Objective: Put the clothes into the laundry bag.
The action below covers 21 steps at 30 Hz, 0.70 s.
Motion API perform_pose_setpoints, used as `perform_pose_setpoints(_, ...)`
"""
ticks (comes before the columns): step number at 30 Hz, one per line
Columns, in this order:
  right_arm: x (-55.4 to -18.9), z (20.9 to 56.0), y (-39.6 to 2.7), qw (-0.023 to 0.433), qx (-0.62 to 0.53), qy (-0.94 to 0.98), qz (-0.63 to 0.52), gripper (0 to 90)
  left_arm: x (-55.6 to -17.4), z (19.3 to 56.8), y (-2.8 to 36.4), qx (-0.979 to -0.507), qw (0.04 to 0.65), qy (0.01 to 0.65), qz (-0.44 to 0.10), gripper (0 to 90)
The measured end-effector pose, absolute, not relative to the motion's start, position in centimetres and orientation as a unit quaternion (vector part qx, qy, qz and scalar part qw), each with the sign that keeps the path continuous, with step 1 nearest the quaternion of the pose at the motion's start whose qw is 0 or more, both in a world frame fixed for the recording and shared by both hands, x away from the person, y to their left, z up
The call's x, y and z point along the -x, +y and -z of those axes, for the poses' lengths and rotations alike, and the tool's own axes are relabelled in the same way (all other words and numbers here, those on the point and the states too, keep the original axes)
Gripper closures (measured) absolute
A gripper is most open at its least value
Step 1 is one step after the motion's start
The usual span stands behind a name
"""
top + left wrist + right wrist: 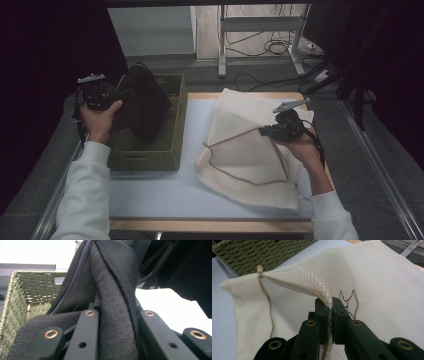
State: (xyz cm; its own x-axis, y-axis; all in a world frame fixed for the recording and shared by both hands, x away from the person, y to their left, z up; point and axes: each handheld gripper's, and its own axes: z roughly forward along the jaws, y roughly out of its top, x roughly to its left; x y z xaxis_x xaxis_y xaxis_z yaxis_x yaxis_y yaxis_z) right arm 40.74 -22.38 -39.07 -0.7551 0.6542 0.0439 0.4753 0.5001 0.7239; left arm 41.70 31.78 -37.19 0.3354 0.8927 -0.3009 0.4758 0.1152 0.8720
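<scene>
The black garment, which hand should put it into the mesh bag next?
Left, probably: the left hand-held gripper already clamps the black garment over the green basket, while the right hand-held gripper pinches the mesh bag rim, lifting it open.

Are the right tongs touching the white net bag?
Touching. In the right gripper view, the right tongs are pinched shut on the mesh bag's raised edge.

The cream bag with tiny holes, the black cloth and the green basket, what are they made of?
The cream bag with tiny holes looks like soft mesh netting, probably synthetic: an even grid of holes, with a drawstring cord. The black cloth seems a matte woven fabric: fine weave, soft folds. The green basket looks woven from twisted cord or fibre, judging by its braided walls.
</scene>
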Motion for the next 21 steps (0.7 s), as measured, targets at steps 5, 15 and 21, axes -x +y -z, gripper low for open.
perform_pose_setpoints(5, -40.7, 39.1, -22.4, 0.118, -0.329, 0.858, -0.377, 85.5, -41.3, 36.9, 31.6, -0.630, 0.527, 0.534, -0.200, 77.5)
perform_pose_setpoints(15, -40.8, 39.1, -22.5, 0.118, -0.332, 0.856, -0.378, 85.9, -40.2, 35.7, 31.9, -0.616, 0.555, 0.521, -0.204, 77.9)
perform_pose_setpoints(21, -40.8, 39.1, -22.4, 0.120, -0.332, 0.856, -0.378, 86.0, -39.4, 35.0, 32.0, -0.612, 0.565, 0.513, -0.209, 77.9)
